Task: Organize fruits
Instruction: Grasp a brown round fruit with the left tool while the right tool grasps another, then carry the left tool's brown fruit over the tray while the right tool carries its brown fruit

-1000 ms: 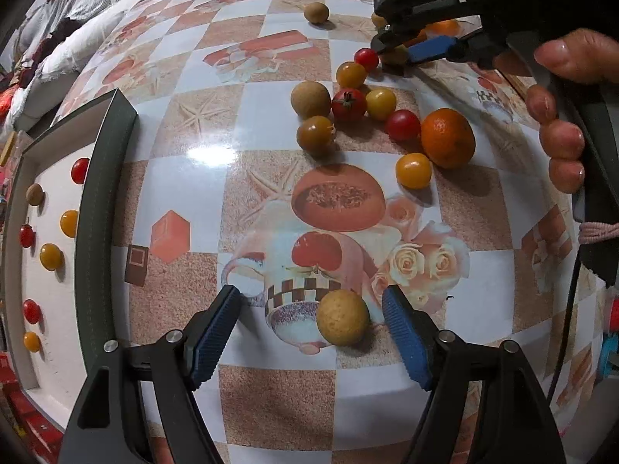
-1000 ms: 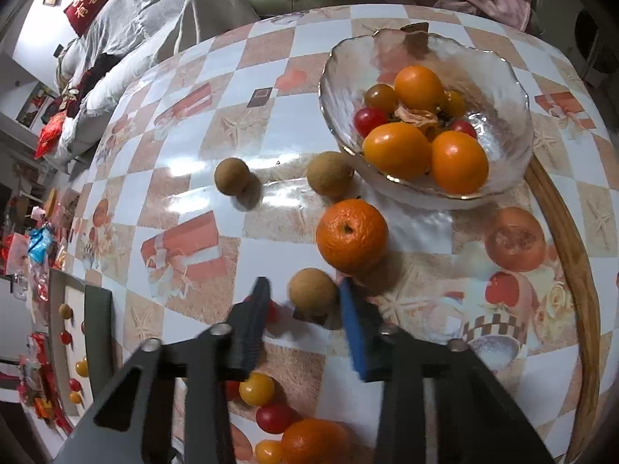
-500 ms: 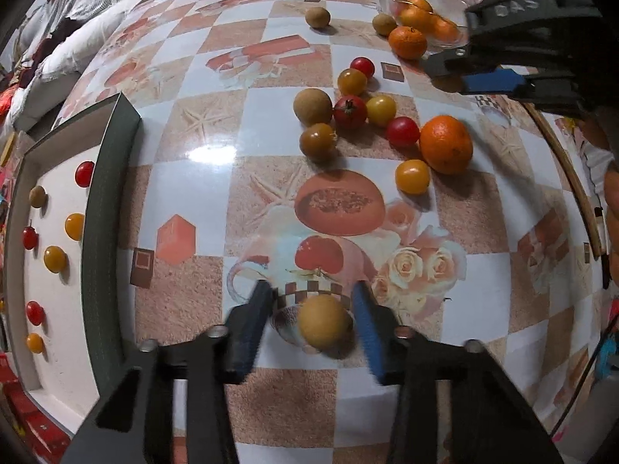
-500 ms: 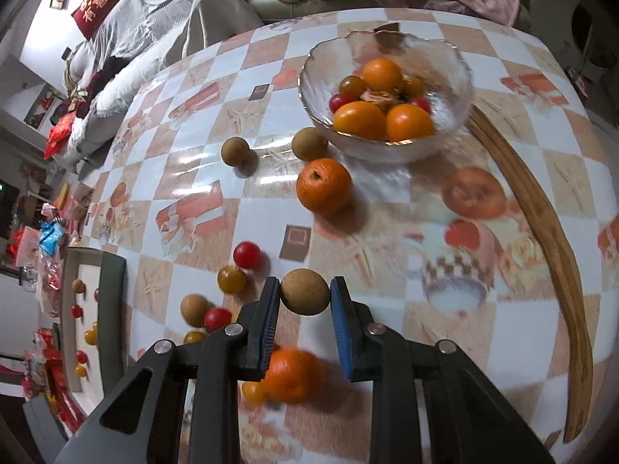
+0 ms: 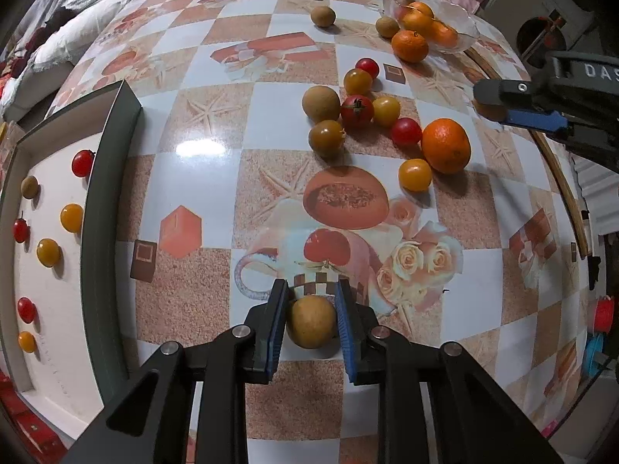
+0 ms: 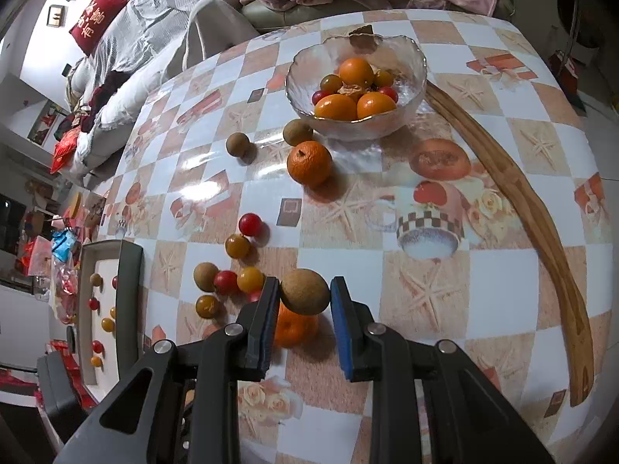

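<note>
Left wrist view: left tool [image 5: 311, 323] is clamped on a tan round fruit [image 5: 312, 321] resting on the table [image 5: 201, 123], pickup step

Right tool [image 6: 304, 297] grips a brown fruit [image 6: 304, 290] lifted clear; each probably needs carrying to a container: glass bowl [image 6: 416, 89] beyond it holds oranges and small tomatoes, tray [image 5: 112, 201] left of the bowl holds small tomatoes and one brown fruit

Bright overhead glare on tablecloth [image 5: 199, 149]; fisheye-warped, dark corners.
</note>
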The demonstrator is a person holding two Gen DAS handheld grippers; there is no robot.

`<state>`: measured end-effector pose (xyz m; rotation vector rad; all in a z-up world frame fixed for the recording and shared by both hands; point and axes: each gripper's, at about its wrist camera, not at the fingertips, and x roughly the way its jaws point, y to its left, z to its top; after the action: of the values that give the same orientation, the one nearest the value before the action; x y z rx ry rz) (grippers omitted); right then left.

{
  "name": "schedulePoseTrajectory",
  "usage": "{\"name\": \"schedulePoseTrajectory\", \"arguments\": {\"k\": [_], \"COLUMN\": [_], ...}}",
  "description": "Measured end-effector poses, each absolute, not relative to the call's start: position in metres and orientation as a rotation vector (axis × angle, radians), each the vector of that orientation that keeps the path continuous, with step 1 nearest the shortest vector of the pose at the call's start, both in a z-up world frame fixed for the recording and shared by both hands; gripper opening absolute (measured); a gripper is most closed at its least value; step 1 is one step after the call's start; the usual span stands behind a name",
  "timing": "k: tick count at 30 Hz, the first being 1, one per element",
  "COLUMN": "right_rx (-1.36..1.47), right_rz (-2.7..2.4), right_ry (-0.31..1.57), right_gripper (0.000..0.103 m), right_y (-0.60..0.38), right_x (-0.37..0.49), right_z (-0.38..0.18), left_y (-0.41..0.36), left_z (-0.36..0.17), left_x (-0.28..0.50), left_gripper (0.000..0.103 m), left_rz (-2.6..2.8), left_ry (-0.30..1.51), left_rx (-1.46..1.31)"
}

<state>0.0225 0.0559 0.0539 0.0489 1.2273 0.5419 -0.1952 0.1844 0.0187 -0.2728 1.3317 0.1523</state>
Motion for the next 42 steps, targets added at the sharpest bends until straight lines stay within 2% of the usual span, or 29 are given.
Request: {"name": "schedulePoseTrajectory", "arguments": {"k": [15,31,42], "right_rx": [0.050,-0.077,-0.201], "right_rz": [0.542,0.599,0.687], "right_ry": [1.254,1.294,1.299], "right_gripper": [0.029,0.029,0.029], "right_y": [0.045,0.062,0.119], "right_x": [0.001,-0.035,-0.060], "right_z": [0.052,0.053,0.056], "left_y": [0.177,0.226,0.276], "left_z": [0.019,0.057,0.076], "left_x": [-0.197,-0.204,-0.233], "left_gripper": [0.026,0.026,0.026], "left_rz": [0.142,0.163,0.254], "left_ry": [1.326,1.268,1.227], "left_rx": [-0.251,-0.377,-0.405]}}
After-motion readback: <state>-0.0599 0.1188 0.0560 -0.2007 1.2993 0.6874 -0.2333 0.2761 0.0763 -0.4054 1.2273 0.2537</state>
